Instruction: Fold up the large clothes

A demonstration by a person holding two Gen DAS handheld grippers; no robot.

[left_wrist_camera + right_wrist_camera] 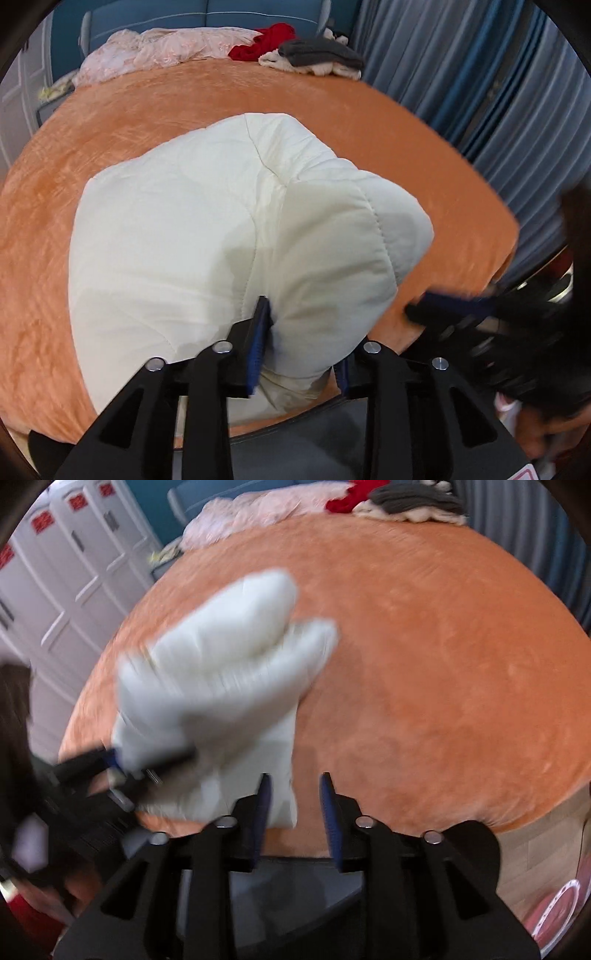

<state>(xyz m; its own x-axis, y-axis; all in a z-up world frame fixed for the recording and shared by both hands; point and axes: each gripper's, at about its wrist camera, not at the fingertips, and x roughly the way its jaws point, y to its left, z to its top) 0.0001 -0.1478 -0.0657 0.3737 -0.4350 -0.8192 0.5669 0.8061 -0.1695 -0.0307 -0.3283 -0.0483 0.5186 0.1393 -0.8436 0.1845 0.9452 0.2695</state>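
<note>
The puffy white quilted coat (207, 236) lies folded on the orange bed (184, 96). The left tongs (301, 343) stand partly open around its edge; the right tongs (293, 805) are partly open, holding nothing.

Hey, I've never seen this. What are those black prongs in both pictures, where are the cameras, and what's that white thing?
Those are hand-held grippers, one in each of a person's hands; no robot. Each carries a wide-angle camera looking along its two fingers: one picture comes from the left gripper, the other from the right gripper. Below lies an orange cover with a white padded garment on it, and pink, red and grey clothes piled at the far end. The garment fills the gap between the left gripper's fingers; whether it's squeezed I can't tell. The right gripper is open, holding nothing.
</note>
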